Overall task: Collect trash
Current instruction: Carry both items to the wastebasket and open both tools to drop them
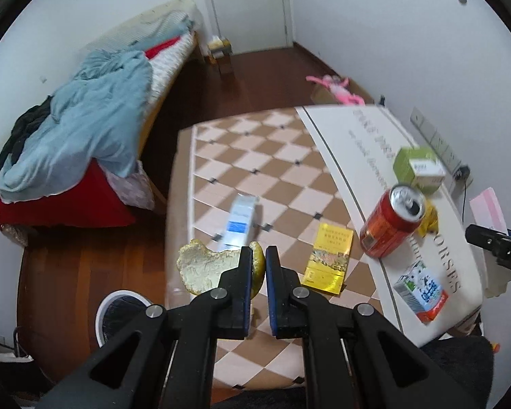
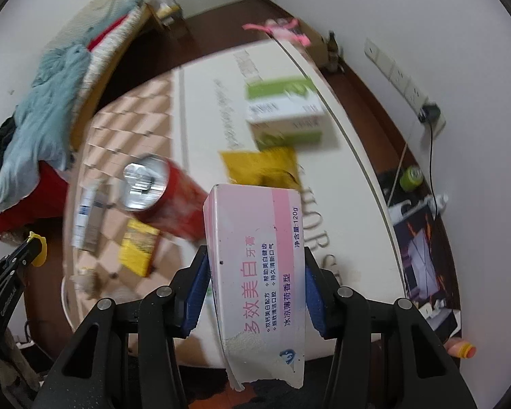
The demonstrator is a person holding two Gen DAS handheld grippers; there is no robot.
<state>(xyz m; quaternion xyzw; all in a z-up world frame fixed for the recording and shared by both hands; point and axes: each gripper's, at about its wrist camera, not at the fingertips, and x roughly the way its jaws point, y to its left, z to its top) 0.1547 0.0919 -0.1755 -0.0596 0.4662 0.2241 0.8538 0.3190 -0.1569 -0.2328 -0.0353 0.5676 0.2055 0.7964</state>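
**Both tools loaded: peel on the left, toothpaste box on the right**

The left tool point(image 1: 258, 266) was pinched nearly closed on a piece of yellow citrus peel point(image 1: 204, 269), held above the near-left edge of the bench point(image 1: 255, 156). Below it on the floor sat a white-rimmed bin point(image 1: 119, 310) with a dark liner. The right tool point(image 2: 255, 293) clamped a pink-and-white toothpaste box point(image 2: 255, 266) between its blue pads point(image 2: 196, 300); the box was lifted off the bench, its torn end toward the camera.

Trash lying on the bench in the left wrist view: a red can point(image 1: 390, 221) with an open top, tilted; a blue-and-white box point(image 1: 240, 221) on the checkered cloth; a flat yellow packet point(image 1: 330, 259) just beside the can; a green-and-white carton point(image 1: 419, 168) behind the can; a small milk carton point(image 1: 422, 289) near the right edge, on its side. A yellow wrapper point(image 1: 431, 220) was touching the can's far side.

The right wrist view was motion-blurred; the can, green carton and yellow items were recognisable, finer detail was not. A bed point(image 1: 78, 136) with a blue blanket stood left of the bench.
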